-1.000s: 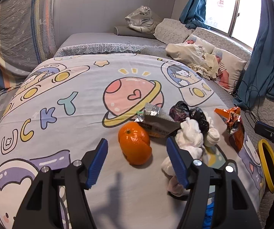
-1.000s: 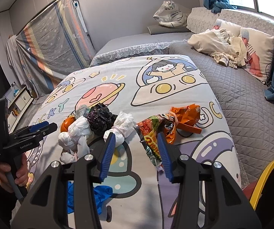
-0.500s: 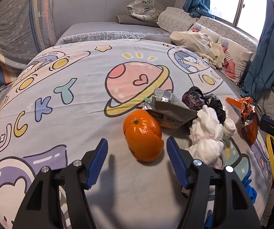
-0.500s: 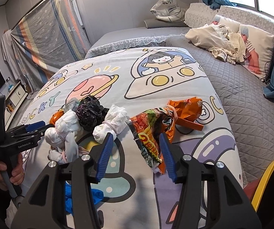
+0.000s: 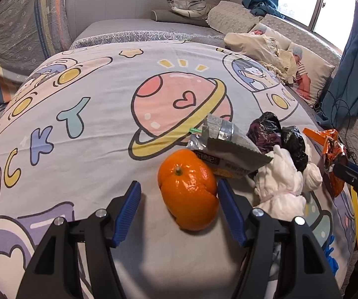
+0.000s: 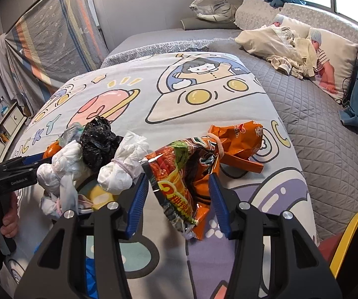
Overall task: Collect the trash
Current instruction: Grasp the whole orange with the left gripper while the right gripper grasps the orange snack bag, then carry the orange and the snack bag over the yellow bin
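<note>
Left wrist view shows the left gripper with fingers apart, straddling an orange on the bedsheet; its right pad sits just beside the fruit. A grey packet lies behind the orange, beside white bags. The right gripper has fingers apart around the near end of an orange wrapper.
</note>
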The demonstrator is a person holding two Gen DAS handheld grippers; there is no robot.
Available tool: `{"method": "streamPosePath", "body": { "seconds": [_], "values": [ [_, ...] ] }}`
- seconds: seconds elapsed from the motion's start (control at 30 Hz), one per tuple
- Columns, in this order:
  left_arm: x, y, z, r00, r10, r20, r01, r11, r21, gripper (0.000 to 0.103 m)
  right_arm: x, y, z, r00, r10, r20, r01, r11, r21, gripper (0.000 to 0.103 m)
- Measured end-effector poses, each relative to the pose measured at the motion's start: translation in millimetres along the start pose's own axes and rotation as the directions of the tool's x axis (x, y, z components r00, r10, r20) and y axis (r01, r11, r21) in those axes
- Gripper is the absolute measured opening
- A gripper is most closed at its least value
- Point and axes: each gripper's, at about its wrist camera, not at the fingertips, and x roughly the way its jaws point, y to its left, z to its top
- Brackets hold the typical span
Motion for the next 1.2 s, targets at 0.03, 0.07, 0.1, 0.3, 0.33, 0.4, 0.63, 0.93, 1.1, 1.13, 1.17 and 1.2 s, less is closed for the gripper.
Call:
{"method": "streamPosePath", "body": {
  "seconds": [0.03,0.07,0.1,0.3,0.33,0.4,0.63,0.93,1.1,1.13,1.17,1.2],
  "values": [
    [1.5,-0.3,0.5,1.0,-0.002,-0.003,0.002,1.0,0.0,0.061,2.2,0.2,0.3,1.0,-0.001,-0.002,0.001,1.0,0.0,0.046],
    [2.9,-0.4,0.9,1.0,-0.002,-0.005,0.002,1.0,0.001,0.061,3.6,0.1,0.6,1.0,0.0,-0.003,0.0,1.0,0.0,0.046],
    [4.9,0.0,1.2,1.0,-0.008,-0.009,0.008,1.0,0.0,0.061,5.1,0.1,1.1,1.0,0.001,-0.004,-0.001,1.0,0.001,0.045],
    [9.5,2.4,2.7,0.999,-0.03,-0.017,0.03,1.0,-0.004,0.055,13.8,0.6,1.6,1.0,0.012,-0.021,-0.012,1.0,-0.002,0.031],
    [9.6,2.8,2.8,0.999,-0.038,-0.018,0.038,0.999,-0.008,0.051,15.7,0.7,1.0,0.999,0.019,-0.027,-0.019,1.0,0.0,0.03],
    [9.6,1.9,2.5,0.999,-0.046,-0.021,0.046,0.999,-0.01,0.045,19.4,0.6,-0.5,0.999,0.029,-0.041,-0.029,1.0,0.006,0.026],
    [6.8,2.8,2.8,0.999,-0.047,-0.024,0.046,0.999,-0.029,0.039,16.8,-1.0,0.1,1.0,0.016,-0.015,-0.016,1.0,0.003,0.011],
    [-0.3,8.2,5.2,0.999,-0.035,-0.004,0.035,0.998,-0.051,0.033,-0.9,-1.8,1.5,0.999,0.006,0.039,-0.005,1.0,-0.003,0.003],
    [-12.7,12.9,6.0,0.999,-0.03,0.019,0.032,0.997,-0.065,0.033,-18.3,0.7,2.5,0.997,0.02,0.074,-0.02,1.0,-0.005,0.003],
    [-16.6,13.6,6.0,0.999,-0.028,0.027,0.03,0.997,-0.066,0.033,-22.4,1.4,2.6,0.996,0.025,0.081,-0.025,1.0,-0.007,0.003],
    [-19.0,14.6,6.0,0.999,-0.026,0.032,0.028,0.997,-0.067,0.033,-25.4,2.6,2.8,0.996,0.028,0.087,-0.027,1.0,-0.008,0.003],
    [-21.7,15.9,6.1,0.999,-0.024,0.036,0.027,0.997,-0.07,0.033,-29.0,3.5,2.9,0.995,0.031,0.094,-0.03,1.0,-0.01,0.003]
  ]
}}
